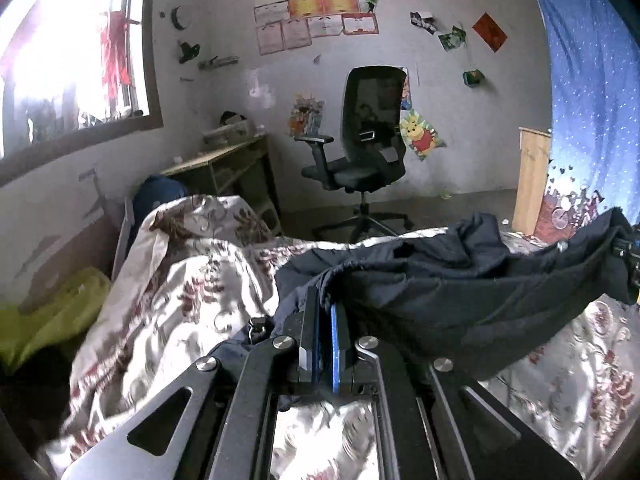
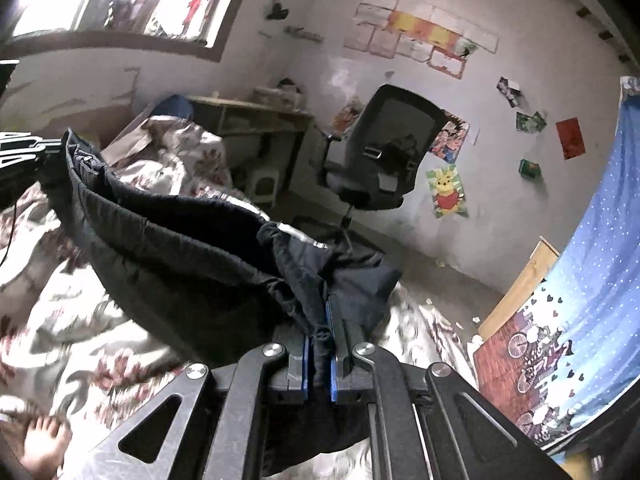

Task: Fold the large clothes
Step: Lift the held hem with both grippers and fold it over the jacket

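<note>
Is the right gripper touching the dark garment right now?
Touching. The right wrist view shows the right gripper with its jaws closed on a bunched edge of the dark garment, cloth pinched between the blue pads.

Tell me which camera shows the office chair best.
The left wrist view: the office chair stands upright, backrest, armrest and wheeled base visible. The right wrist view shows it tilted, its base hidden behind the dark garment.

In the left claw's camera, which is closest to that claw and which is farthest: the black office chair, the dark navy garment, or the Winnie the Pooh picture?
1. Dark navy garment, pinched in the left claw.
2. Black office chair, on the floor past the bed.
3. Winnie the Pooh picture, on the back wall behind the chair.
</note>
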Demonstrator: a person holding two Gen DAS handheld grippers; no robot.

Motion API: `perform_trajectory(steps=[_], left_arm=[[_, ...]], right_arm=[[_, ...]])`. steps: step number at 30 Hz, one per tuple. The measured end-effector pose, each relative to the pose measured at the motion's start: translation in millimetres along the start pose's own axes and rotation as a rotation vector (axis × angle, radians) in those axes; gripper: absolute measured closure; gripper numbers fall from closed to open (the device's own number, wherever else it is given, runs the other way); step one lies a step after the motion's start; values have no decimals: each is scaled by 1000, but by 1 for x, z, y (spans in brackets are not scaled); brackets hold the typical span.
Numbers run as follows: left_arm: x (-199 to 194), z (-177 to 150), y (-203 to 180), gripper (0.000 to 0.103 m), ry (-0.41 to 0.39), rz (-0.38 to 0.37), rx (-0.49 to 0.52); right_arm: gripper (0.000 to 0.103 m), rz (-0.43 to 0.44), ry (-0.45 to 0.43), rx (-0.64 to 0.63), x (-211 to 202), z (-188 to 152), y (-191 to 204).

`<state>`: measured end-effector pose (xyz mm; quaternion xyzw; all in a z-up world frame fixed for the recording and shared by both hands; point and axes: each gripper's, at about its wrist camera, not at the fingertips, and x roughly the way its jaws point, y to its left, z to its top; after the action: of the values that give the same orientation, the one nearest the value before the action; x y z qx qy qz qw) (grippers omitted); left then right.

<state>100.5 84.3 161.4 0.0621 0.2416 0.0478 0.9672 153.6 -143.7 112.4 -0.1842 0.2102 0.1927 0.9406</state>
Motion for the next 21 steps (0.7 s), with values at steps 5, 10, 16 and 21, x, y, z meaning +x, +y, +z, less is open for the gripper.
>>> perform_trajectory(steps=[5,10,16,21], left_arm=[[43,16,13,100,2,15,4],[96,28,21,100,2,7,20],[154,38,30,100,25,-32,-21],[194,37,36,100,53,-64,-52]], right_arm=[[96,-9,-10,69,43,22,-15],[96,-30,5,94,88,35,-26],[96,-43,26,139,140,37,-33],[96,-46,62,159,178,35,-38]])
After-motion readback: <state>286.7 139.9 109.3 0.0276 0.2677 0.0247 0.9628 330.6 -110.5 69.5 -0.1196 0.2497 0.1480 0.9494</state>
